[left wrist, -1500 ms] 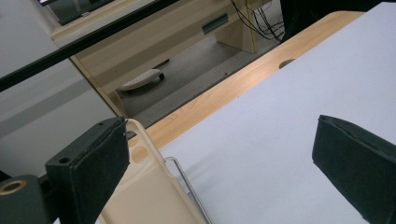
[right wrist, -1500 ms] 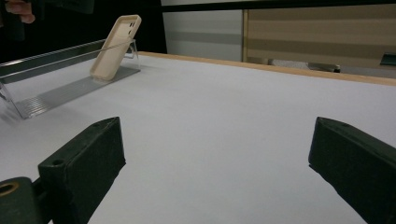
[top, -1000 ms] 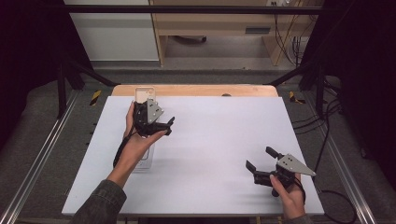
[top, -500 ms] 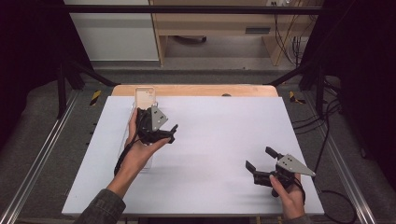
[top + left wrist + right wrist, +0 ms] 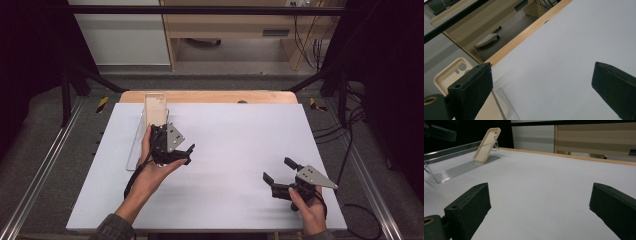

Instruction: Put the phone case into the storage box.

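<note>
**Our left gripper is the one near the phone case**

Closest to us, low on the right side of the white table (image 5: 240, 150), we hold the right gripper (image 5: 281, 172). Its jaws are spread wide apart and there is nothing between them. It sits just above the bare table top. From its own view the phone case (image 5: 486, 143) looks small and far off, up and to the left, well apart from it.

A bit farther in, on the left side, we hold the left gripper (image 5: 186, 152). Its jaws are spread wide too, and they pinch nothing. In its own view we see bare table between the jaws. The cream phone case (image 5: 450, 73) peeks out behind the left jaw, off to the side and not between the jaws.

Farther back still, near the far left of the table, is the clear stand (image 5: 137, 145). It is a long, thin tray that runs from near us to away from us. The phone case (image 5: 155, 107) leans in its far end, standing tall on its short edge and tipped back.

So the case lies just past our left hand and a little to the left of it. We think the left gripper is the one to reach it, by turning left and going forward. The right one is too far away.
</note>
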`<state>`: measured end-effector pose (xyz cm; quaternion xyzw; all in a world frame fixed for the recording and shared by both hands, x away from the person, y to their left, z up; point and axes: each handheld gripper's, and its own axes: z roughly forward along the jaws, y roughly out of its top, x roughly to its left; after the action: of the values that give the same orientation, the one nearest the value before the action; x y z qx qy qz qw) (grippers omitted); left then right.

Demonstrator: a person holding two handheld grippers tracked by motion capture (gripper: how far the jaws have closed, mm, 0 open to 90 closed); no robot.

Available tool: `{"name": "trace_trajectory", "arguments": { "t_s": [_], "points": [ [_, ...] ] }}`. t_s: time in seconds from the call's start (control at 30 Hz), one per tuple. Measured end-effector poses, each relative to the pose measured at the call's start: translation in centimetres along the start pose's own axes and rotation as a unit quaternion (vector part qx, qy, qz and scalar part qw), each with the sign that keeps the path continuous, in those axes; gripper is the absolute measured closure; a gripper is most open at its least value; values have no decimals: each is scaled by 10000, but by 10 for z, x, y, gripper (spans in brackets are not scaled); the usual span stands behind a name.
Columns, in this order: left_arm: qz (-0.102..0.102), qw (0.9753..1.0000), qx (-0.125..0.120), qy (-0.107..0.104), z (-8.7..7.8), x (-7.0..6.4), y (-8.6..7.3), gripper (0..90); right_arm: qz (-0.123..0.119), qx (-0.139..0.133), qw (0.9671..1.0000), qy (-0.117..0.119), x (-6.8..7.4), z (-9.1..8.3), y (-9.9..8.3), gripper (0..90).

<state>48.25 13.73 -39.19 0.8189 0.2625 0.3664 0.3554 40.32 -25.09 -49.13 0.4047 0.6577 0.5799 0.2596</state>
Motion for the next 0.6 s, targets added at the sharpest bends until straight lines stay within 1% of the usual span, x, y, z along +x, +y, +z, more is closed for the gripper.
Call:
{"name": "trace_trajectory", "arguments": {
  "t_s": [0.07, 0.47, 0.6],
  "points": [
    [11, 10000, -5, -22, -2, -2, -1, 31, -8, 3, 10000, 2, 0, 0, 0, 35],
    [-90, 9998, -130, -76, -17, -9, -8, 33, -10, 1, 10000, 21, 2, 1, 0, 34],
    [-180, 9996, -203, -79, -23, -9, -11, 33, -14, 6, 10000, 22, 2, 1, 0, 34]
  ]
}}
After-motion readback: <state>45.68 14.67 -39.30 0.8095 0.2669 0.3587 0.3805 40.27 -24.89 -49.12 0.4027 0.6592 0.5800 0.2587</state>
